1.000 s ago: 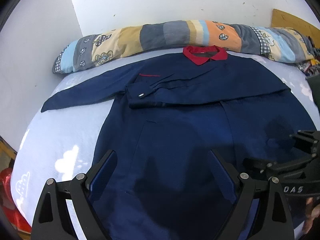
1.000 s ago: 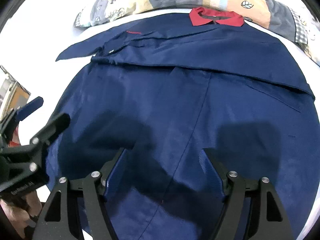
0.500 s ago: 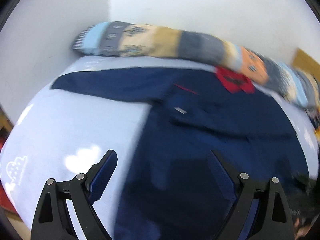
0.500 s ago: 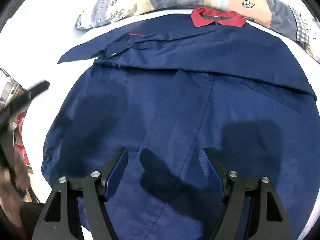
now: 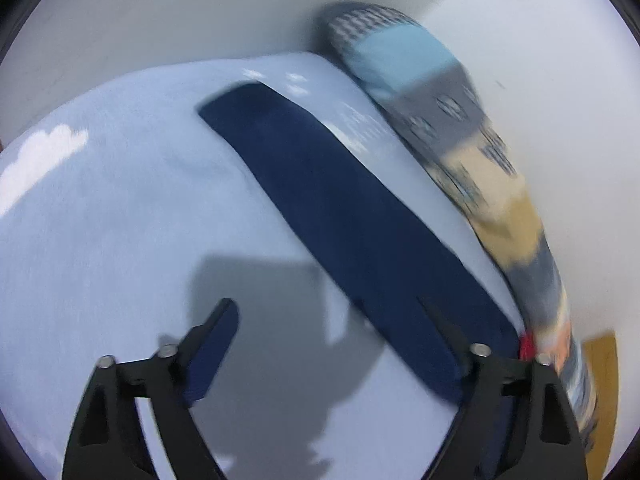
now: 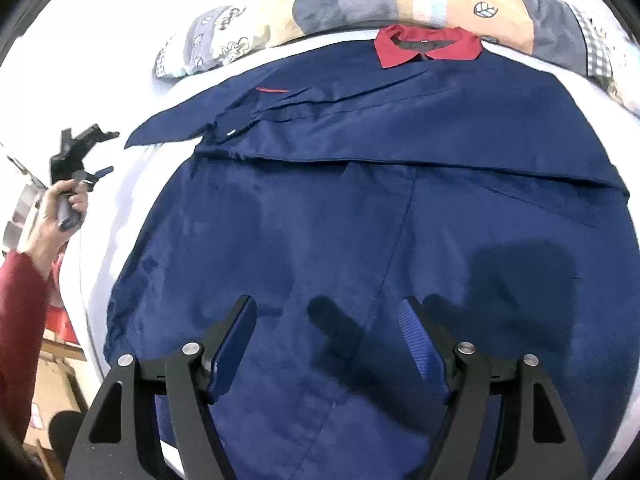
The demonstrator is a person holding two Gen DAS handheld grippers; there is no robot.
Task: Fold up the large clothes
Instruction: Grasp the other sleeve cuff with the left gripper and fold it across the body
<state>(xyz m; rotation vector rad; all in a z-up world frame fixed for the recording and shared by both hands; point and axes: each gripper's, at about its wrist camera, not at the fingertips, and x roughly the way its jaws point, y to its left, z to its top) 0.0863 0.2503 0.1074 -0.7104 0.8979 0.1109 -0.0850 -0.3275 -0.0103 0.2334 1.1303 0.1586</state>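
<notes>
A large navy garment with a red collar lies spread flat on the bed. One sleeve is folded across its chest; the other sleeve stretches out over the pale blue sheet. My left gripper hovers open above the sheet beside that outstretched sleeve, nothing between its fingers. From the right wrist view the left gripper shows at the bed's left side, held in a hand. My right gripper stays open above the garment's lower body, holding nothing.
A long patchwork pillow lies along the head of the bed against the white wall. A red sleeve of the person is at the left edge. A red object and wooden furniture stand beside the bed.
My left gripper has swung left off the garment's body to the outstretched sleeve at the bed's left side. The right gripper has barely moved.
</notes>
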